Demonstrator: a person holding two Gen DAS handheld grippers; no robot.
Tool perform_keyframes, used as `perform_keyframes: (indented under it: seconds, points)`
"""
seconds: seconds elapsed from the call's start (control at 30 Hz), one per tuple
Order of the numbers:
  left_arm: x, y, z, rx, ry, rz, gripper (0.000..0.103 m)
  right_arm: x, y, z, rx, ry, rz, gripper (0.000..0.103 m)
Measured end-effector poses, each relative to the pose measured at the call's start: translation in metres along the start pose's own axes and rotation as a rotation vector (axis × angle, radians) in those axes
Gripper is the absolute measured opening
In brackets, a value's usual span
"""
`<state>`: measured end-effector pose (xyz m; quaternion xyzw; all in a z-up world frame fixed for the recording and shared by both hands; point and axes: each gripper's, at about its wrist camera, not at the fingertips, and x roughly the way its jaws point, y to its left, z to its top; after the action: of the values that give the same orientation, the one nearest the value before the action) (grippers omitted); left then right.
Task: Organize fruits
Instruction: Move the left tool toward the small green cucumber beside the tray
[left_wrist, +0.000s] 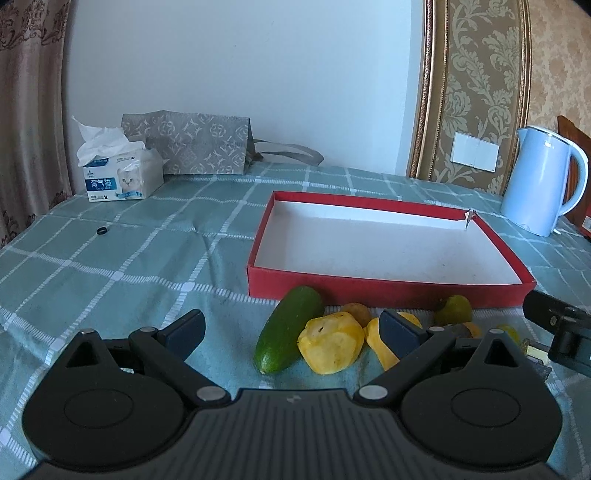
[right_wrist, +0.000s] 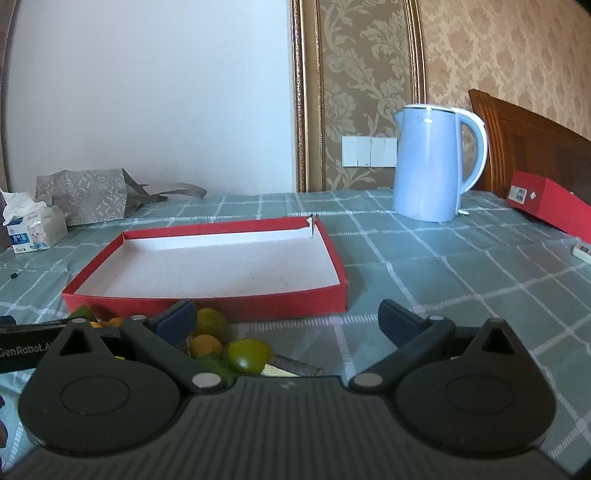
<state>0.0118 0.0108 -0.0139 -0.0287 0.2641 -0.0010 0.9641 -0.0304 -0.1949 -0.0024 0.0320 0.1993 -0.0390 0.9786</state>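
The left hand-held gripper (left_wrist: 293, 330) hangs with fingers spread wide and empty, above a cucumber (left_wrist: 288, 334) and a yellow starfruit-like piece (left_wrist: 330, 343) lying on the checked surface (left_wrist: 129, 258). These fruits crowd just beside the near wall of the shallow red box (left_wrist: 388, 291), whose white floor is bare. The right hand-held gripper (right_wrist: 288, 321) is likewise agape, with a green citrus fruit (right_wrist: 249, 354) below it. A blue kettle (right_wrist: 432, 162) stands well beyond the box.

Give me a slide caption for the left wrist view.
Open left gripper facing cucumber and yellow fruit before an empty red tray.
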Motion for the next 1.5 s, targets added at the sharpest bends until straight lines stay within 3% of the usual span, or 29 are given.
perform_keyframes:
  seconds: [0.5,1.33,1.5]
  points:
    - [0.015,-0.002,-0.009,0.015,0.013,-0.014,0.101,0.018,-0.008,-0.009,0.049,0.018,-0.023,0.103]
    - [0.021,-0.008,-0.011,0.061,0.025,-0.001,0.101,0.013,0.000,-0.012,-0.006,-0.029,-0.011,0.103]
    - [0.020,-0.007,-0.012,0.070,0.028,-0.017,0.101,0.005,-0.005,-0.012,-0.001,-0.076,-0.028,0.103]
